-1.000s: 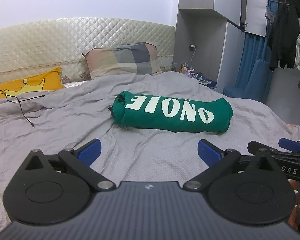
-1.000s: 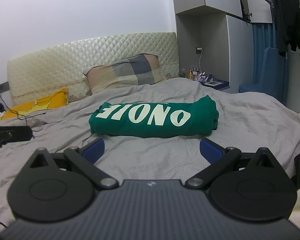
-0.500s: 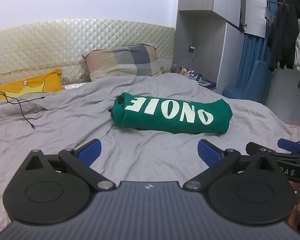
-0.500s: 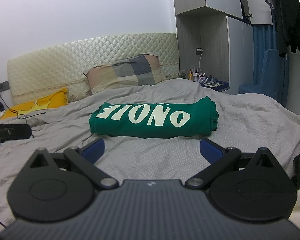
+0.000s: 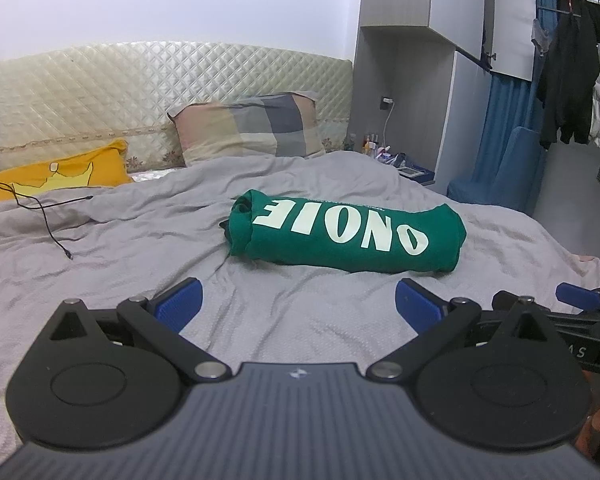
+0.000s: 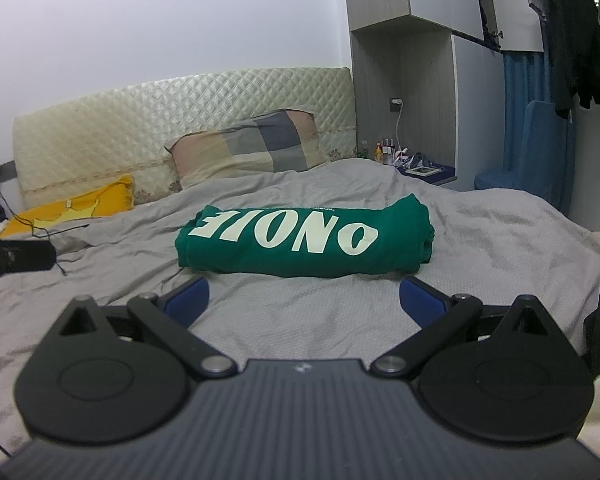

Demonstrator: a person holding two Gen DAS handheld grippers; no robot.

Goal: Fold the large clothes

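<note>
The left tool (image 5: 298, 304) hangs above the grey bedspread (image 5: 140, 248) with its blue fingers (image 5: 179, 305) spread wide and nothing between them. The right tool (image 6: 305, 300) is likewise spread wide and empty, held low over the same cover. Ahead of both, well apart from the fingertips, the green garment (image 5: 346, 236) lies folded into a compact bundle near the middle of the bed, its pale lettering facing up. Beyond it, a checked pillow (image 5: 248, 128) leans on the quilted headboard (image 5: 140, 84), with a yellow pillow (image 5: 60, 174) to the left and a thin black cable (image 5: 48, 220) trailing across the cover.
</note>
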